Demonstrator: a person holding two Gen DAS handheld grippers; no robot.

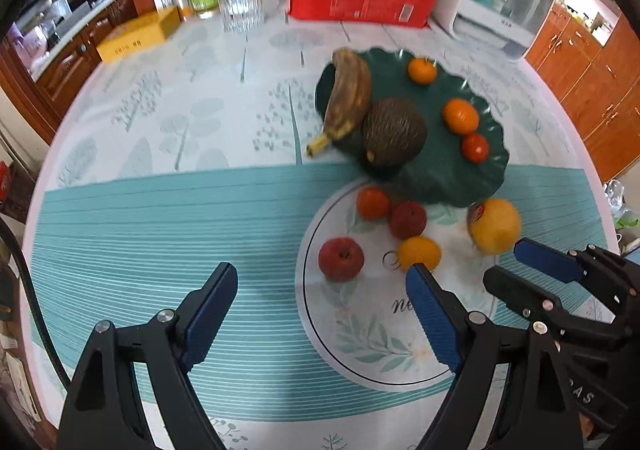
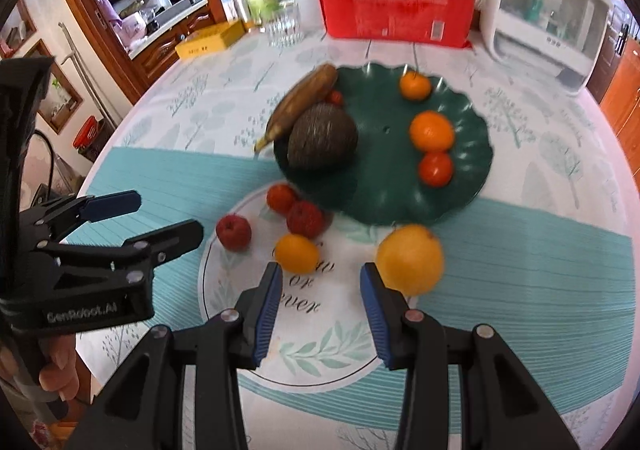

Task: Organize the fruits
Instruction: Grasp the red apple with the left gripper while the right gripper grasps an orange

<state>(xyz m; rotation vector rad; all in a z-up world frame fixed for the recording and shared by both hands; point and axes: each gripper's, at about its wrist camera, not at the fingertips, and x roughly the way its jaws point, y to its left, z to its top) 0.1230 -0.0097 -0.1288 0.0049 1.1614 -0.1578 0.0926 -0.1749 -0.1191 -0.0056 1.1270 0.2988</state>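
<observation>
Taking the green plate as the landmark: on it lie a banana, a dark round fruit, two oranges and a tomato, while five fruits are loose on the table just in front of its near rim. These are a big yellow fruit, a small yellow one, a red apple, a dark red fruit and a tomato touching the plate's edge. The right gripper hovers in front of the plate with jaws partly apart and nothing between them; the left gripper is wide apart and empty, to the left of the loose fruit. The likely trouble is the big yellow fruit: it looks wider than the right gripper's present gap, so a descent there without widening could strike it and roll it off toward the table edge. The small fruits sit close together, so a jaw closing on one may knock its neighbour. The banana overhangs the plate's left rim, so a nudge to the plate could tip it off. The two grippers are also near each other and could collide.
</observation>
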